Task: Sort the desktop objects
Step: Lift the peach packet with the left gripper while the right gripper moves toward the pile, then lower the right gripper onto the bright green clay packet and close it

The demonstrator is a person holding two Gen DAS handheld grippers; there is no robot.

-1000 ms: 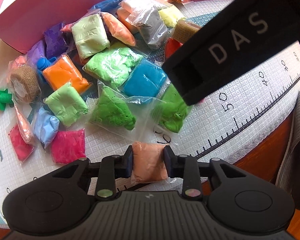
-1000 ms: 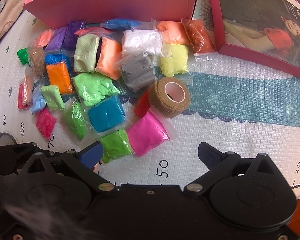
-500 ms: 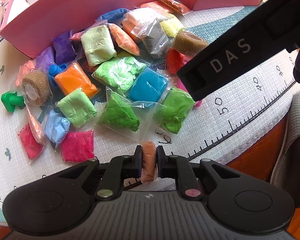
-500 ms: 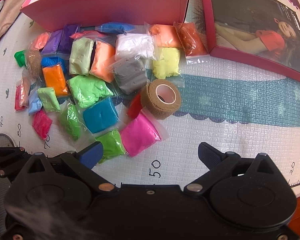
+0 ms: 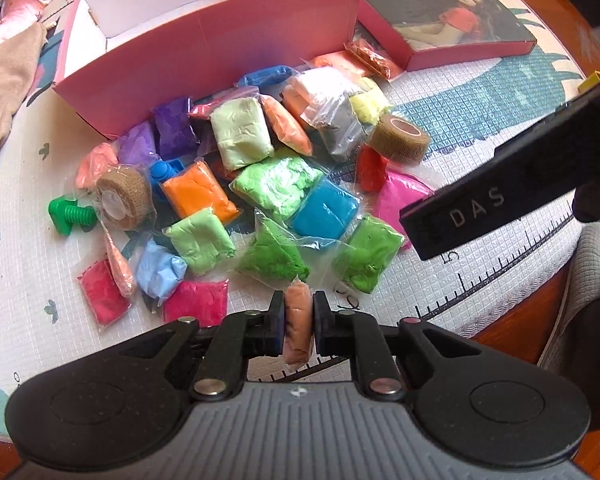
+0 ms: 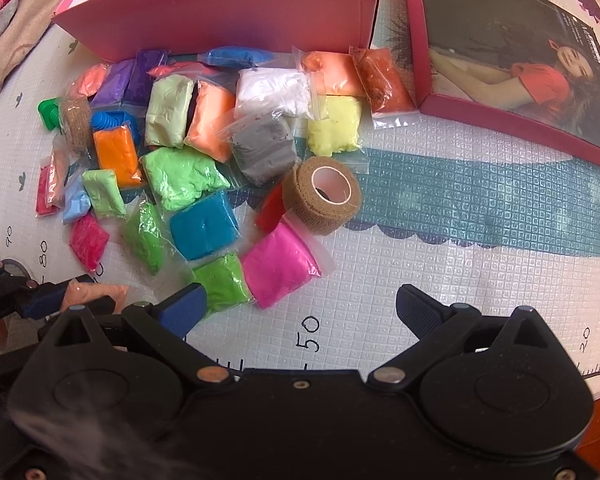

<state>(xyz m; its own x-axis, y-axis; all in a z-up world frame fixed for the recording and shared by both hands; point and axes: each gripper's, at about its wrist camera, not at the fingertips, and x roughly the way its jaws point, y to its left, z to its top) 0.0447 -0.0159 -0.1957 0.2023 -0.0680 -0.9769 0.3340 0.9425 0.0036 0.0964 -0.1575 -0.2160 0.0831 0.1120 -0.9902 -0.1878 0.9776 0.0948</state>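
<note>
My left gripper [image 5: 297,320] is shut on a peach clay bag [image 5: 298,326] and holds it above the mat's front edge; the bag also shows in the right wrist view [image 6: 96,294]. Many coloured clay bags lie in a heap on the mat, among them a blue bag [image 5: 326,210], a magenta bag [image 6: 278,266] and a bright green bag [image 6: 220,282]. A tan bandage roll [image 6: 322,194] stands by the heap. My right gripper [image 6: 300,306] is open and empty, above the mat just in front of the magenta bag.
An open pink box [image 5: 204,46] stands behind the heap. Its lid with a photo [image 6: 512,56] lies to the right. A second wrapped tan roll [image 5: 124,194] and a green plastic bolt [image 5: 70,216] lie at the left. The mat's ruler edge [image 5: 512,280] runs near the table rim.
My left gripper has squeezed shut on the peach bag and lifted it away from the mat. The right gripper has pulled back a little and stayed open.
</note>
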